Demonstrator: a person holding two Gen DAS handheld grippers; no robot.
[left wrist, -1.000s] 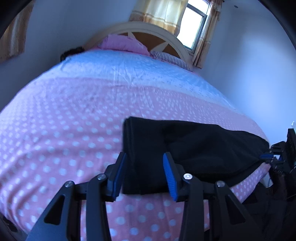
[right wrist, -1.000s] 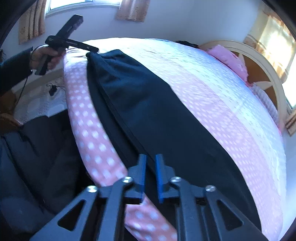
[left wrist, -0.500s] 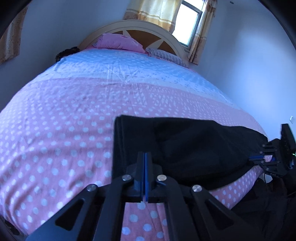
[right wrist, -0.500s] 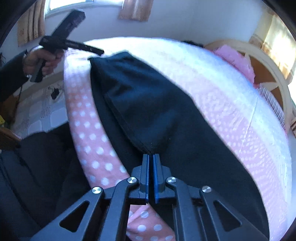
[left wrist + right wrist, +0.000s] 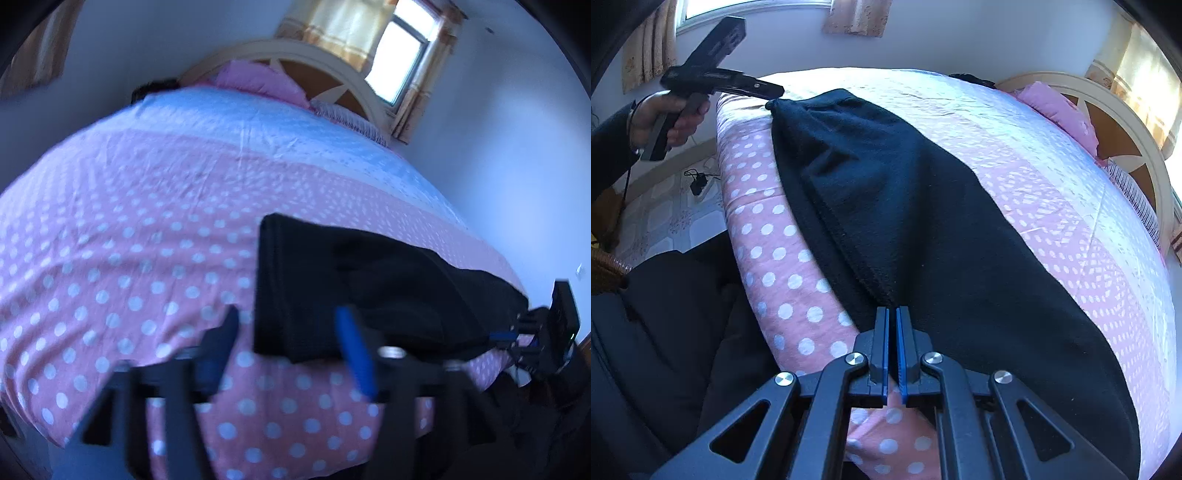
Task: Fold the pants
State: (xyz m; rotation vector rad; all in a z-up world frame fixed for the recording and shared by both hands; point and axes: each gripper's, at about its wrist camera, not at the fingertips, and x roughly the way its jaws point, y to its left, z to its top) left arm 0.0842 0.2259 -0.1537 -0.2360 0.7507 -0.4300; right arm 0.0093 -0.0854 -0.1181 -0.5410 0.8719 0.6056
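Right gripper [image 5: 892, 354]: blue pads nearly together w/ a thin gap, pinching the near edge of the black pants [image 5: 923, 229] where a seam runs into the tips. Looks clamped on cloth, prob. to hold that end down or ready it for a lift.

Left gripper [image 5: 291, 354]: diff. story. Fingers spread wide, blurred, straddling the near corner of the pants w/o clasping them; one blue pad [image 5: 354, 354] sits over the dark fabric, the other finger is off to the side over the dotted sheet. From the right wrist view the same tool shows at the far end, tip just at the bunched corner, held by a hand [image 5: 670, 122] in a dark sleeve. So each end of the garment has a tool at it, which makes sense for a lengthwise fold: take both ends, carry one over.

Pants lie in a long strip along the bed [image 5: 110, 258] edge nearest the person, already narrow, likely legs stacked, though can't confirm layers. Near edge placement keeps reach short.

Farther out: pink polka-dot cover going pale blue-white toward the headboard [image 5: 354, 85], pink pillow [image 5: 258, 79] there, curtained window [image 5: 402, 70] behind. Tiled floor beside bed w/ a plug and cord.

Guess: left end needs re-gripping before any fold.
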